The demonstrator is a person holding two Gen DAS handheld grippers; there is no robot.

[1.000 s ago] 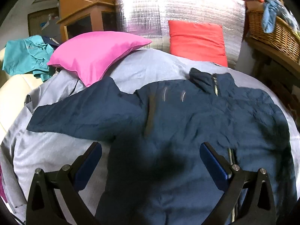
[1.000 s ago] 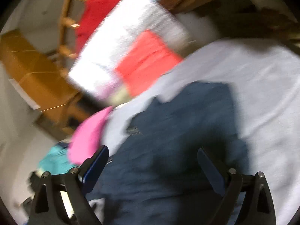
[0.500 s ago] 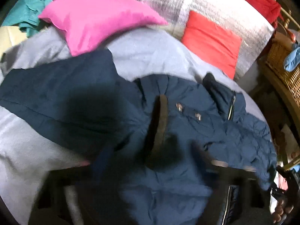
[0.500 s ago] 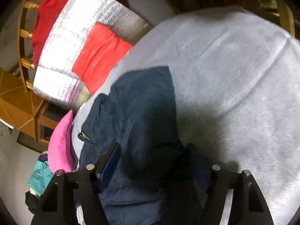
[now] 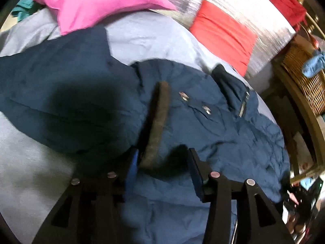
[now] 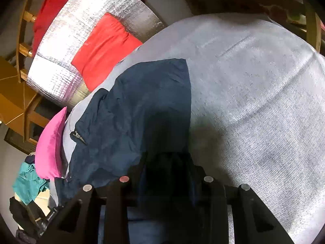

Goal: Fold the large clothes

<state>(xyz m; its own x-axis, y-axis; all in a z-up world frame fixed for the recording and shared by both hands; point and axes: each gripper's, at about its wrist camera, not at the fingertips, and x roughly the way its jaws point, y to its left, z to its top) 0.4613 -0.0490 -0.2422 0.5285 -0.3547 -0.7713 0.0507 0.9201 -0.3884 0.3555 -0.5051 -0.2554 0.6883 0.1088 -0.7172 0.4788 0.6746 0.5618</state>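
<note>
Navy jacket (image 5: 213,122) on grey sheet (image 6: 254,81), left tongs (image 5: 162,166) part-closed around fabric, right tongs (image 6: 166,170) clamping sleeve

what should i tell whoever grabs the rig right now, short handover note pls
Left gripper: down on the navy jacket by its brown-lined front edge, jaws partly closed around the fabric, no firm grip visible.
Right gripper: closed on a bunch of the jacket's fabric at the near end of the right sleeve.
Jacket lies on the grey bed cover, left sleeve spread toward the pink pillow, right sleeve stretched out flat.
Done: jacket laid out, both grippers on it.
Left: no fold made yet; sleeves and body to be folded.
</note>
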